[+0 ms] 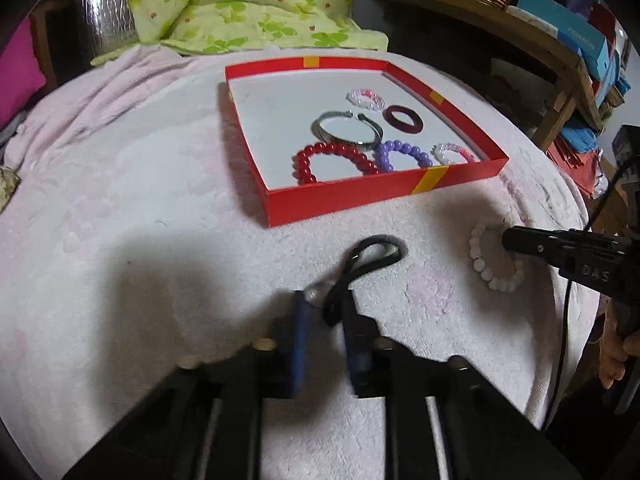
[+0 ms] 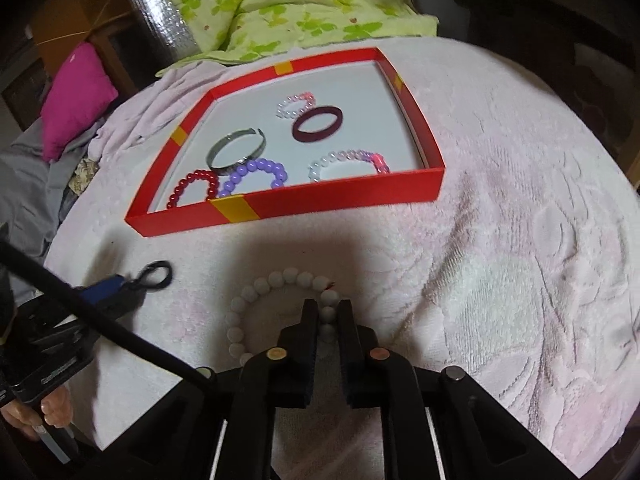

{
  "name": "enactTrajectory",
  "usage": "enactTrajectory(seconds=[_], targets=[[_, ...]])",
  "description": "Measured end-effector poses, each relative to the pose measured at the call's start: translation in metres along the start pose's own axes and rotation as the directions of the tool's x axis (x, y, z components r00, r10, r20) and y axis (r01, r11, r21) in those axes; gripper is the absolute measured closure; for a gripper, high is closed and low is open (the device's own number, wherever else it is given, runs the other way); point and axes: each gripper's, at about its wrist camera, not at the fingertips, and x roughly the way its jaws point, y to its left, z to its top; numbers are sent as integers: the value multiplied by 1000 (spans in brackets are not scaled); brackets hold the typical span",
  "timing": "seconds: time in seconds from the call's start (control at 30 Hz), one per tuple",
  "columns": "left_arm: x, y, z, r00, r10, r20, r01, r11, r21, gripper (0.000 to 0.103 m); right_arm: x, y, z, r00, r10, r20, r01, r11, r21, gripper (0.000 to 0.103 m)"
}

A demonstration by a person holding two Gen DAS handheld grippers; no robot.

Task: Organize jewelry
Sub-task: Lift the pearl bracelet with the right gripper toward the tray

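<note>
Right wrist view: right tool point(image 2: 328, 308) clamps white bead bracelet point(image 2: 256, 300), hiding its near beads.

Dim, warm indoor light from above and behind the cameras; moderate exposure with soft grain. Broad dark shadow cast forward onto the pale pink fleece blanket point(image 1: 160, 208) at 6 to 8 o'clock in the left wrist view, at centre in the right wrist view point(image 2: 520, 240). Strong fisheye bending: walls of the shallow red cardboard tray point(image 1: 360, 196) bowed, black vignette in all corners. Motion blur on the blue-padded left gripper point(image 1: 326, 308) at 6 o'clock and on the black cord loop point(image 1: 376, 254) by it. Crinkled silver foil sheet point(image 1: 106, 4) at 11 o'clock glinting. Small highlights on the glossy red bead bracelet point(image 2: 196, 188). Background at 12 to 2 o'clock dark, murky.
</note>
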Motion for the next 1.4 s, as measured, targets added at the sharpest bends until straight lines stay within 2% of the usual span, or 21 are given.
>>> enactTrajectory(seconds=[0.07, 0.13, 0.33, 0.47, 0.67, 0.93, 1.4], targets=[[-1, -1, 1, 1000, -2, 4, 2, 1000, -3, 88, -3, 2, 0, 1000, 3, 16, -3, 1000, -7, 92], [-5, -2, 1, 1000, -5, 16, 5, 1000, 2, 98, -9, 5, 1, 999, 2, 49, -1, 1000, -20, 92], [-21, -3, 3, 998, -8, 56, 8, 1000, -2, 98, -30, 10, 8, 988, 45, 150, -43, 999, -14, 92], [-36, -2, 5, 996, -12, 92, 12, 1000, -6, 98, -46, 17, 10, 970, 74, 231, -69, 997, -30, 92], [-56, 4, 9, 991, -8, 137, 11, 1000, -28, 98, -64, 21, 12, 944, 107, 311, -101, 994, -34, 92], [-76, -1, 11, 984, 20, 175, -17, 1000, -19, 98, -71, 25, 13, 938, 124, 325, -118, 992, -37, 92], [-104, -22, 13, 966, 131, 224, -132, 991, -8, 98, -86, 29, 7, 928, 143, 345, -136, 990, -44, 92]])
